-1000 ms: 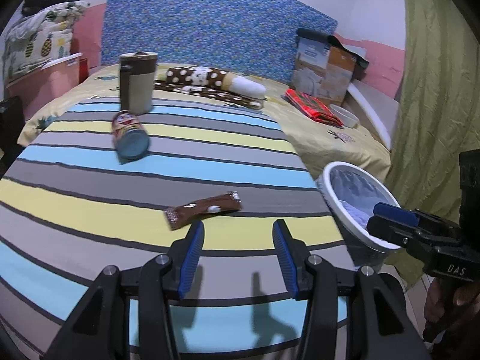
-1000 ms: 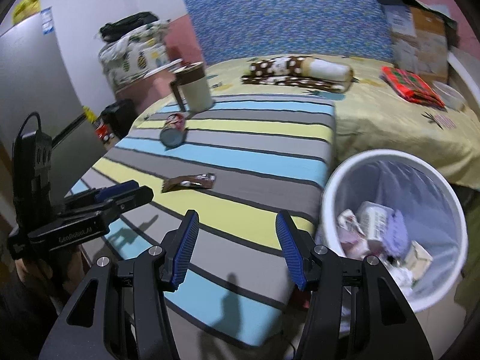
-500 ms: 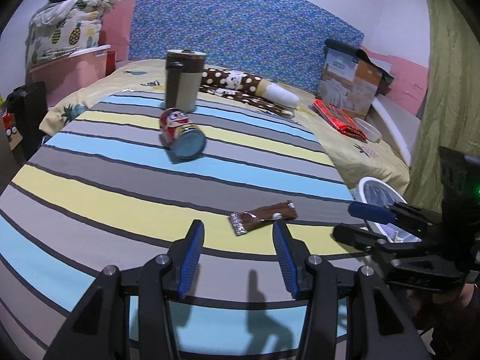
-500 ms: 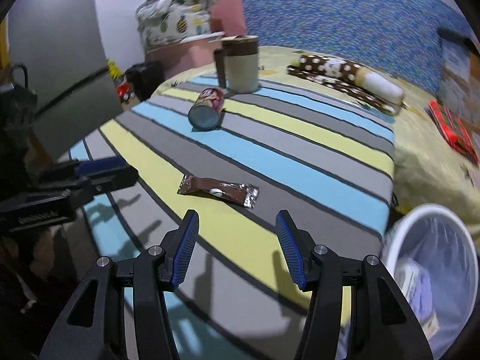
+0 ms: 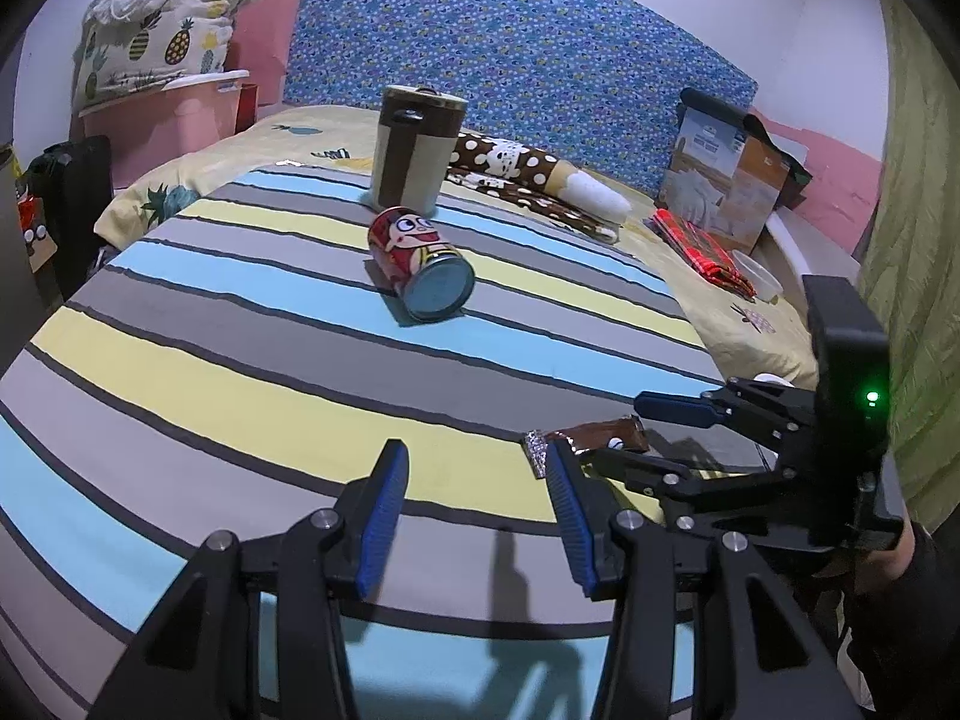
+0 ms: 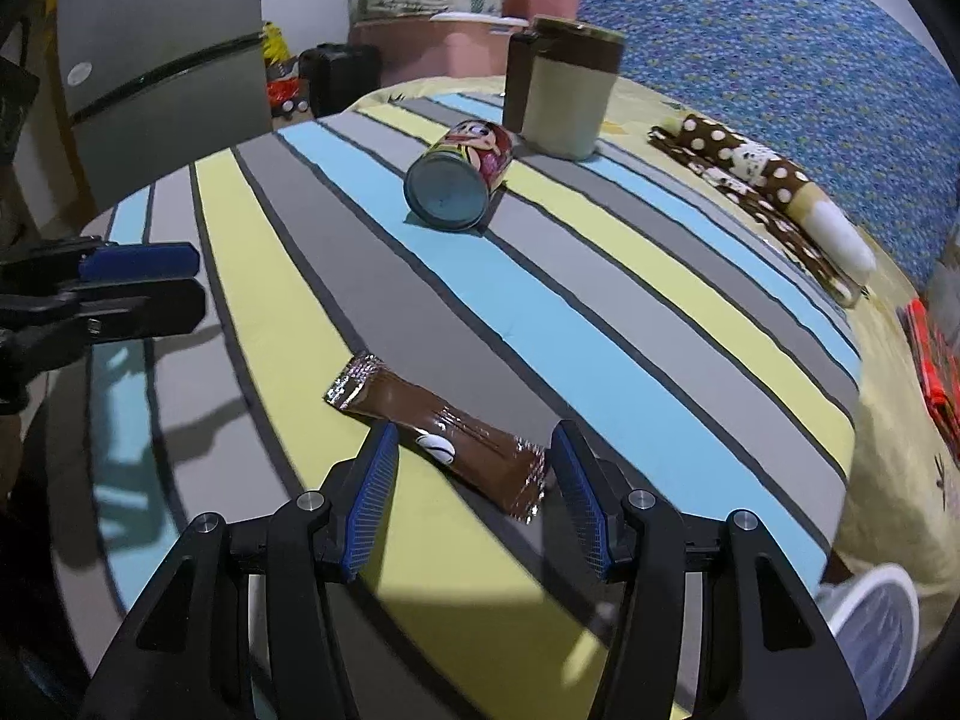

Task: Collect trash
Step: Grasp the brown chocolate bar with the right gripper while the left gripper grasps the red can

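A brown snack wrapper (image 6: pixel 438 426) lies flat on the striped bed cover. My right gripper (image 6: pixel 474 468) is open, its jaws on either side of the wrapper's near half, just above it. In the left wrist view the wrapper (image 5: pixel 591 437) is partly hidden behind my own right finger, and the right gripper (image 5: pixel 630 429) shows side-on over it. A red cartoon can (image 5: pixel 420 273) lies on its side farther back; it also shows in the right wrist view (image 6: pixel 459 174). My left gripper (image 5: pixel 474 510) is open and empty over the cover, left of the wrapper.
A tall brown-and-cream jug (image 5: pixel 417 150) stands behind the can. A dotted brown cloth roll (image 5: pixel 528 177), a red plaid cloth (image 5: pixel 702 249) and a box (image 5: pixel 726 180) lie toward the headboard. The white trash bin's rim (image 6: pixel 870 630) shows past the bed's edge.
My right gripper has swung from the trash bin over to the bed and now straddles the wrapper. My left gripper has shifted left, with the can nearer in view. Both stayed open.
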A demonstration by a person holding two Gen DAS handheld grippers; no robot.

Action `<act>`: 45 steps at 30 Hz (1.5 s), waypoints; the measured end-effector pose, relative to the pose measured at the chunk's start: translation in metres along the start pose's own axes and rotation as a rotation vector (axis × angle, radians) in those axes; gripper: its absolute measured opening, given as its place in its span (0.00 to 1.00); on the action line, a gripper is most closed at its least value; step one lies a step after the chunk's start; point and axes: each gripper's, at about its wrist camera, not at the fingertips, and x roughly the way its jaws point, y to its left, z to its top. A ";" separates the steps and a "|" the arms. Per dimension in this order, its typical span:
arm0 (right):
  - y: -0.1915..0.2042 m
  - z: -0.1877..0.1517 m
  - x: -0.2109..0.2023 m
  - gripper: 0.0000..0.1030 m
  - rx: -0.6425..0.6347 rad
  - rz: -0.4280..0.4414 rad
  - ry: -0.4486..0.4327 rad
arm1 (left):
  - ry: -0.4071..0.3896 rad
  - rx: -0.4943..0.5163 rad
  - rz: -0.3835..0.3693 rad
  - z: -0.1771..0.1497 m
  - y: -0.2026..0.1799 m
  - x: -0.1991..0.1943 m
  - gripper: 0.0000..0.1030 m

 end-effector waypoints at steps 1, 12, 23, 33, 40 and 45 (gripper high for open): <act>-0.001 0.001 0.004 0.54 -0.003 0.007 0.011 | 0.001 -0.003 0.001 0.001 0.002 0.001 0.48; -0.020 -0.007 -0.005 0.15 0.227 0.039 0.019 | 0.000 -0.034 0.009 0.019 0.010 0.019 0.48; -0.031 -0.028 -0.015 0.14 0.398 0.024 0.005 | 0.009 -0.048 0.072 0.047 -0.001 0.052 0.53; -0.046 -0.032 -0.013 0.14 0.440 0.042 -0.008 | 0.000 -0.121 0.149 0.076 0.002 0.096 0.61; -0.047 -0.034 -0.012 0.14 0.449 0.050 -0.017 | 0.006 -0.154 0.219 0.086 0.008 0.120 0.61; -0.047 -0.034 -0.012 0.14 0.449 0.048 -0.018 | 0.036 -0.131 0.267 0.089 0.005 0.132 0.61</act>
